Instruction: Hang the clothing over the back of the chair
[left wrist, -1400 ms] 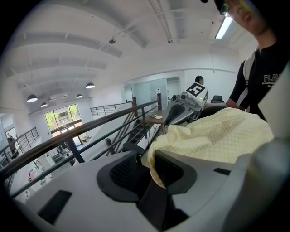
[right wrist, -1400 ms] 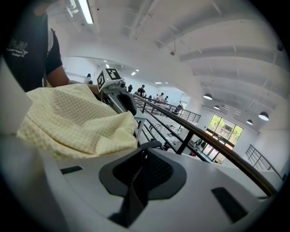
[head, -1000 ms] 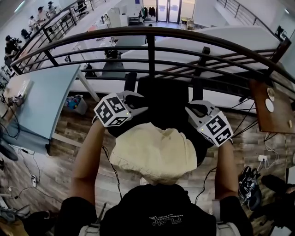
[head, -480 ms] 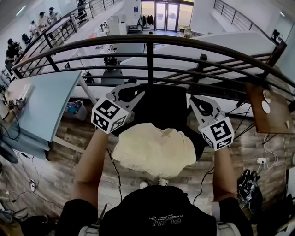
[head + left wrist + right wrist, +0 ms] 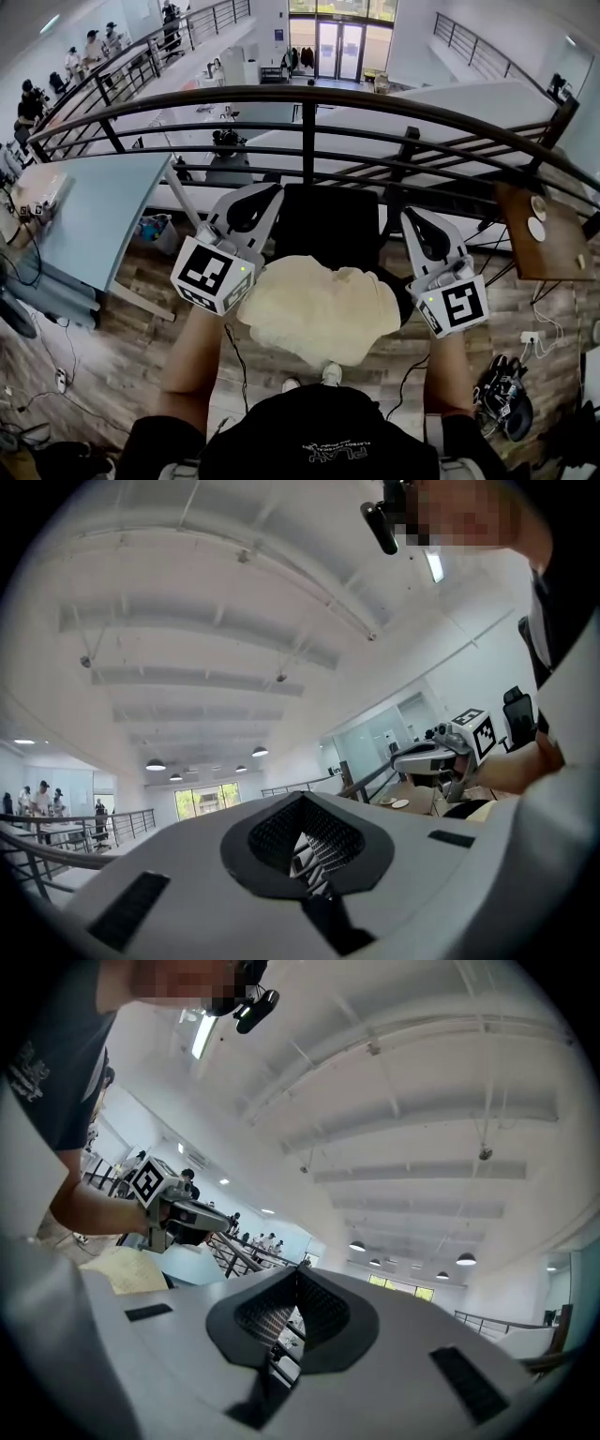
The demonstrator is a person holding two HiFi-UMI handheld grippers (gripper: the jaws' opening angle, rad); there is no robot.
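Cream clothing point(image 5: 319, 309) on chair point(image 5: 328, 220) seat (heaped)

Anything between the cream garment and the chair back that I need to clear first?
Nothing visible. The cream garment lies on the seat directly in front of the black chair back, whose top edge looks bare; the railing stands beyond it.

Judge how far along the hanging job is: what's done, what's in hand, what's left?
Done: the cream clothing lies draped on the black chair, untouched by either gripper. In hand: nothing; the left gripper, whose jaws have just been closing on nothing, and the right gripper are both shut, clear of it. Left: confirm it sits over the back, not the seat; this angle does not settle that.
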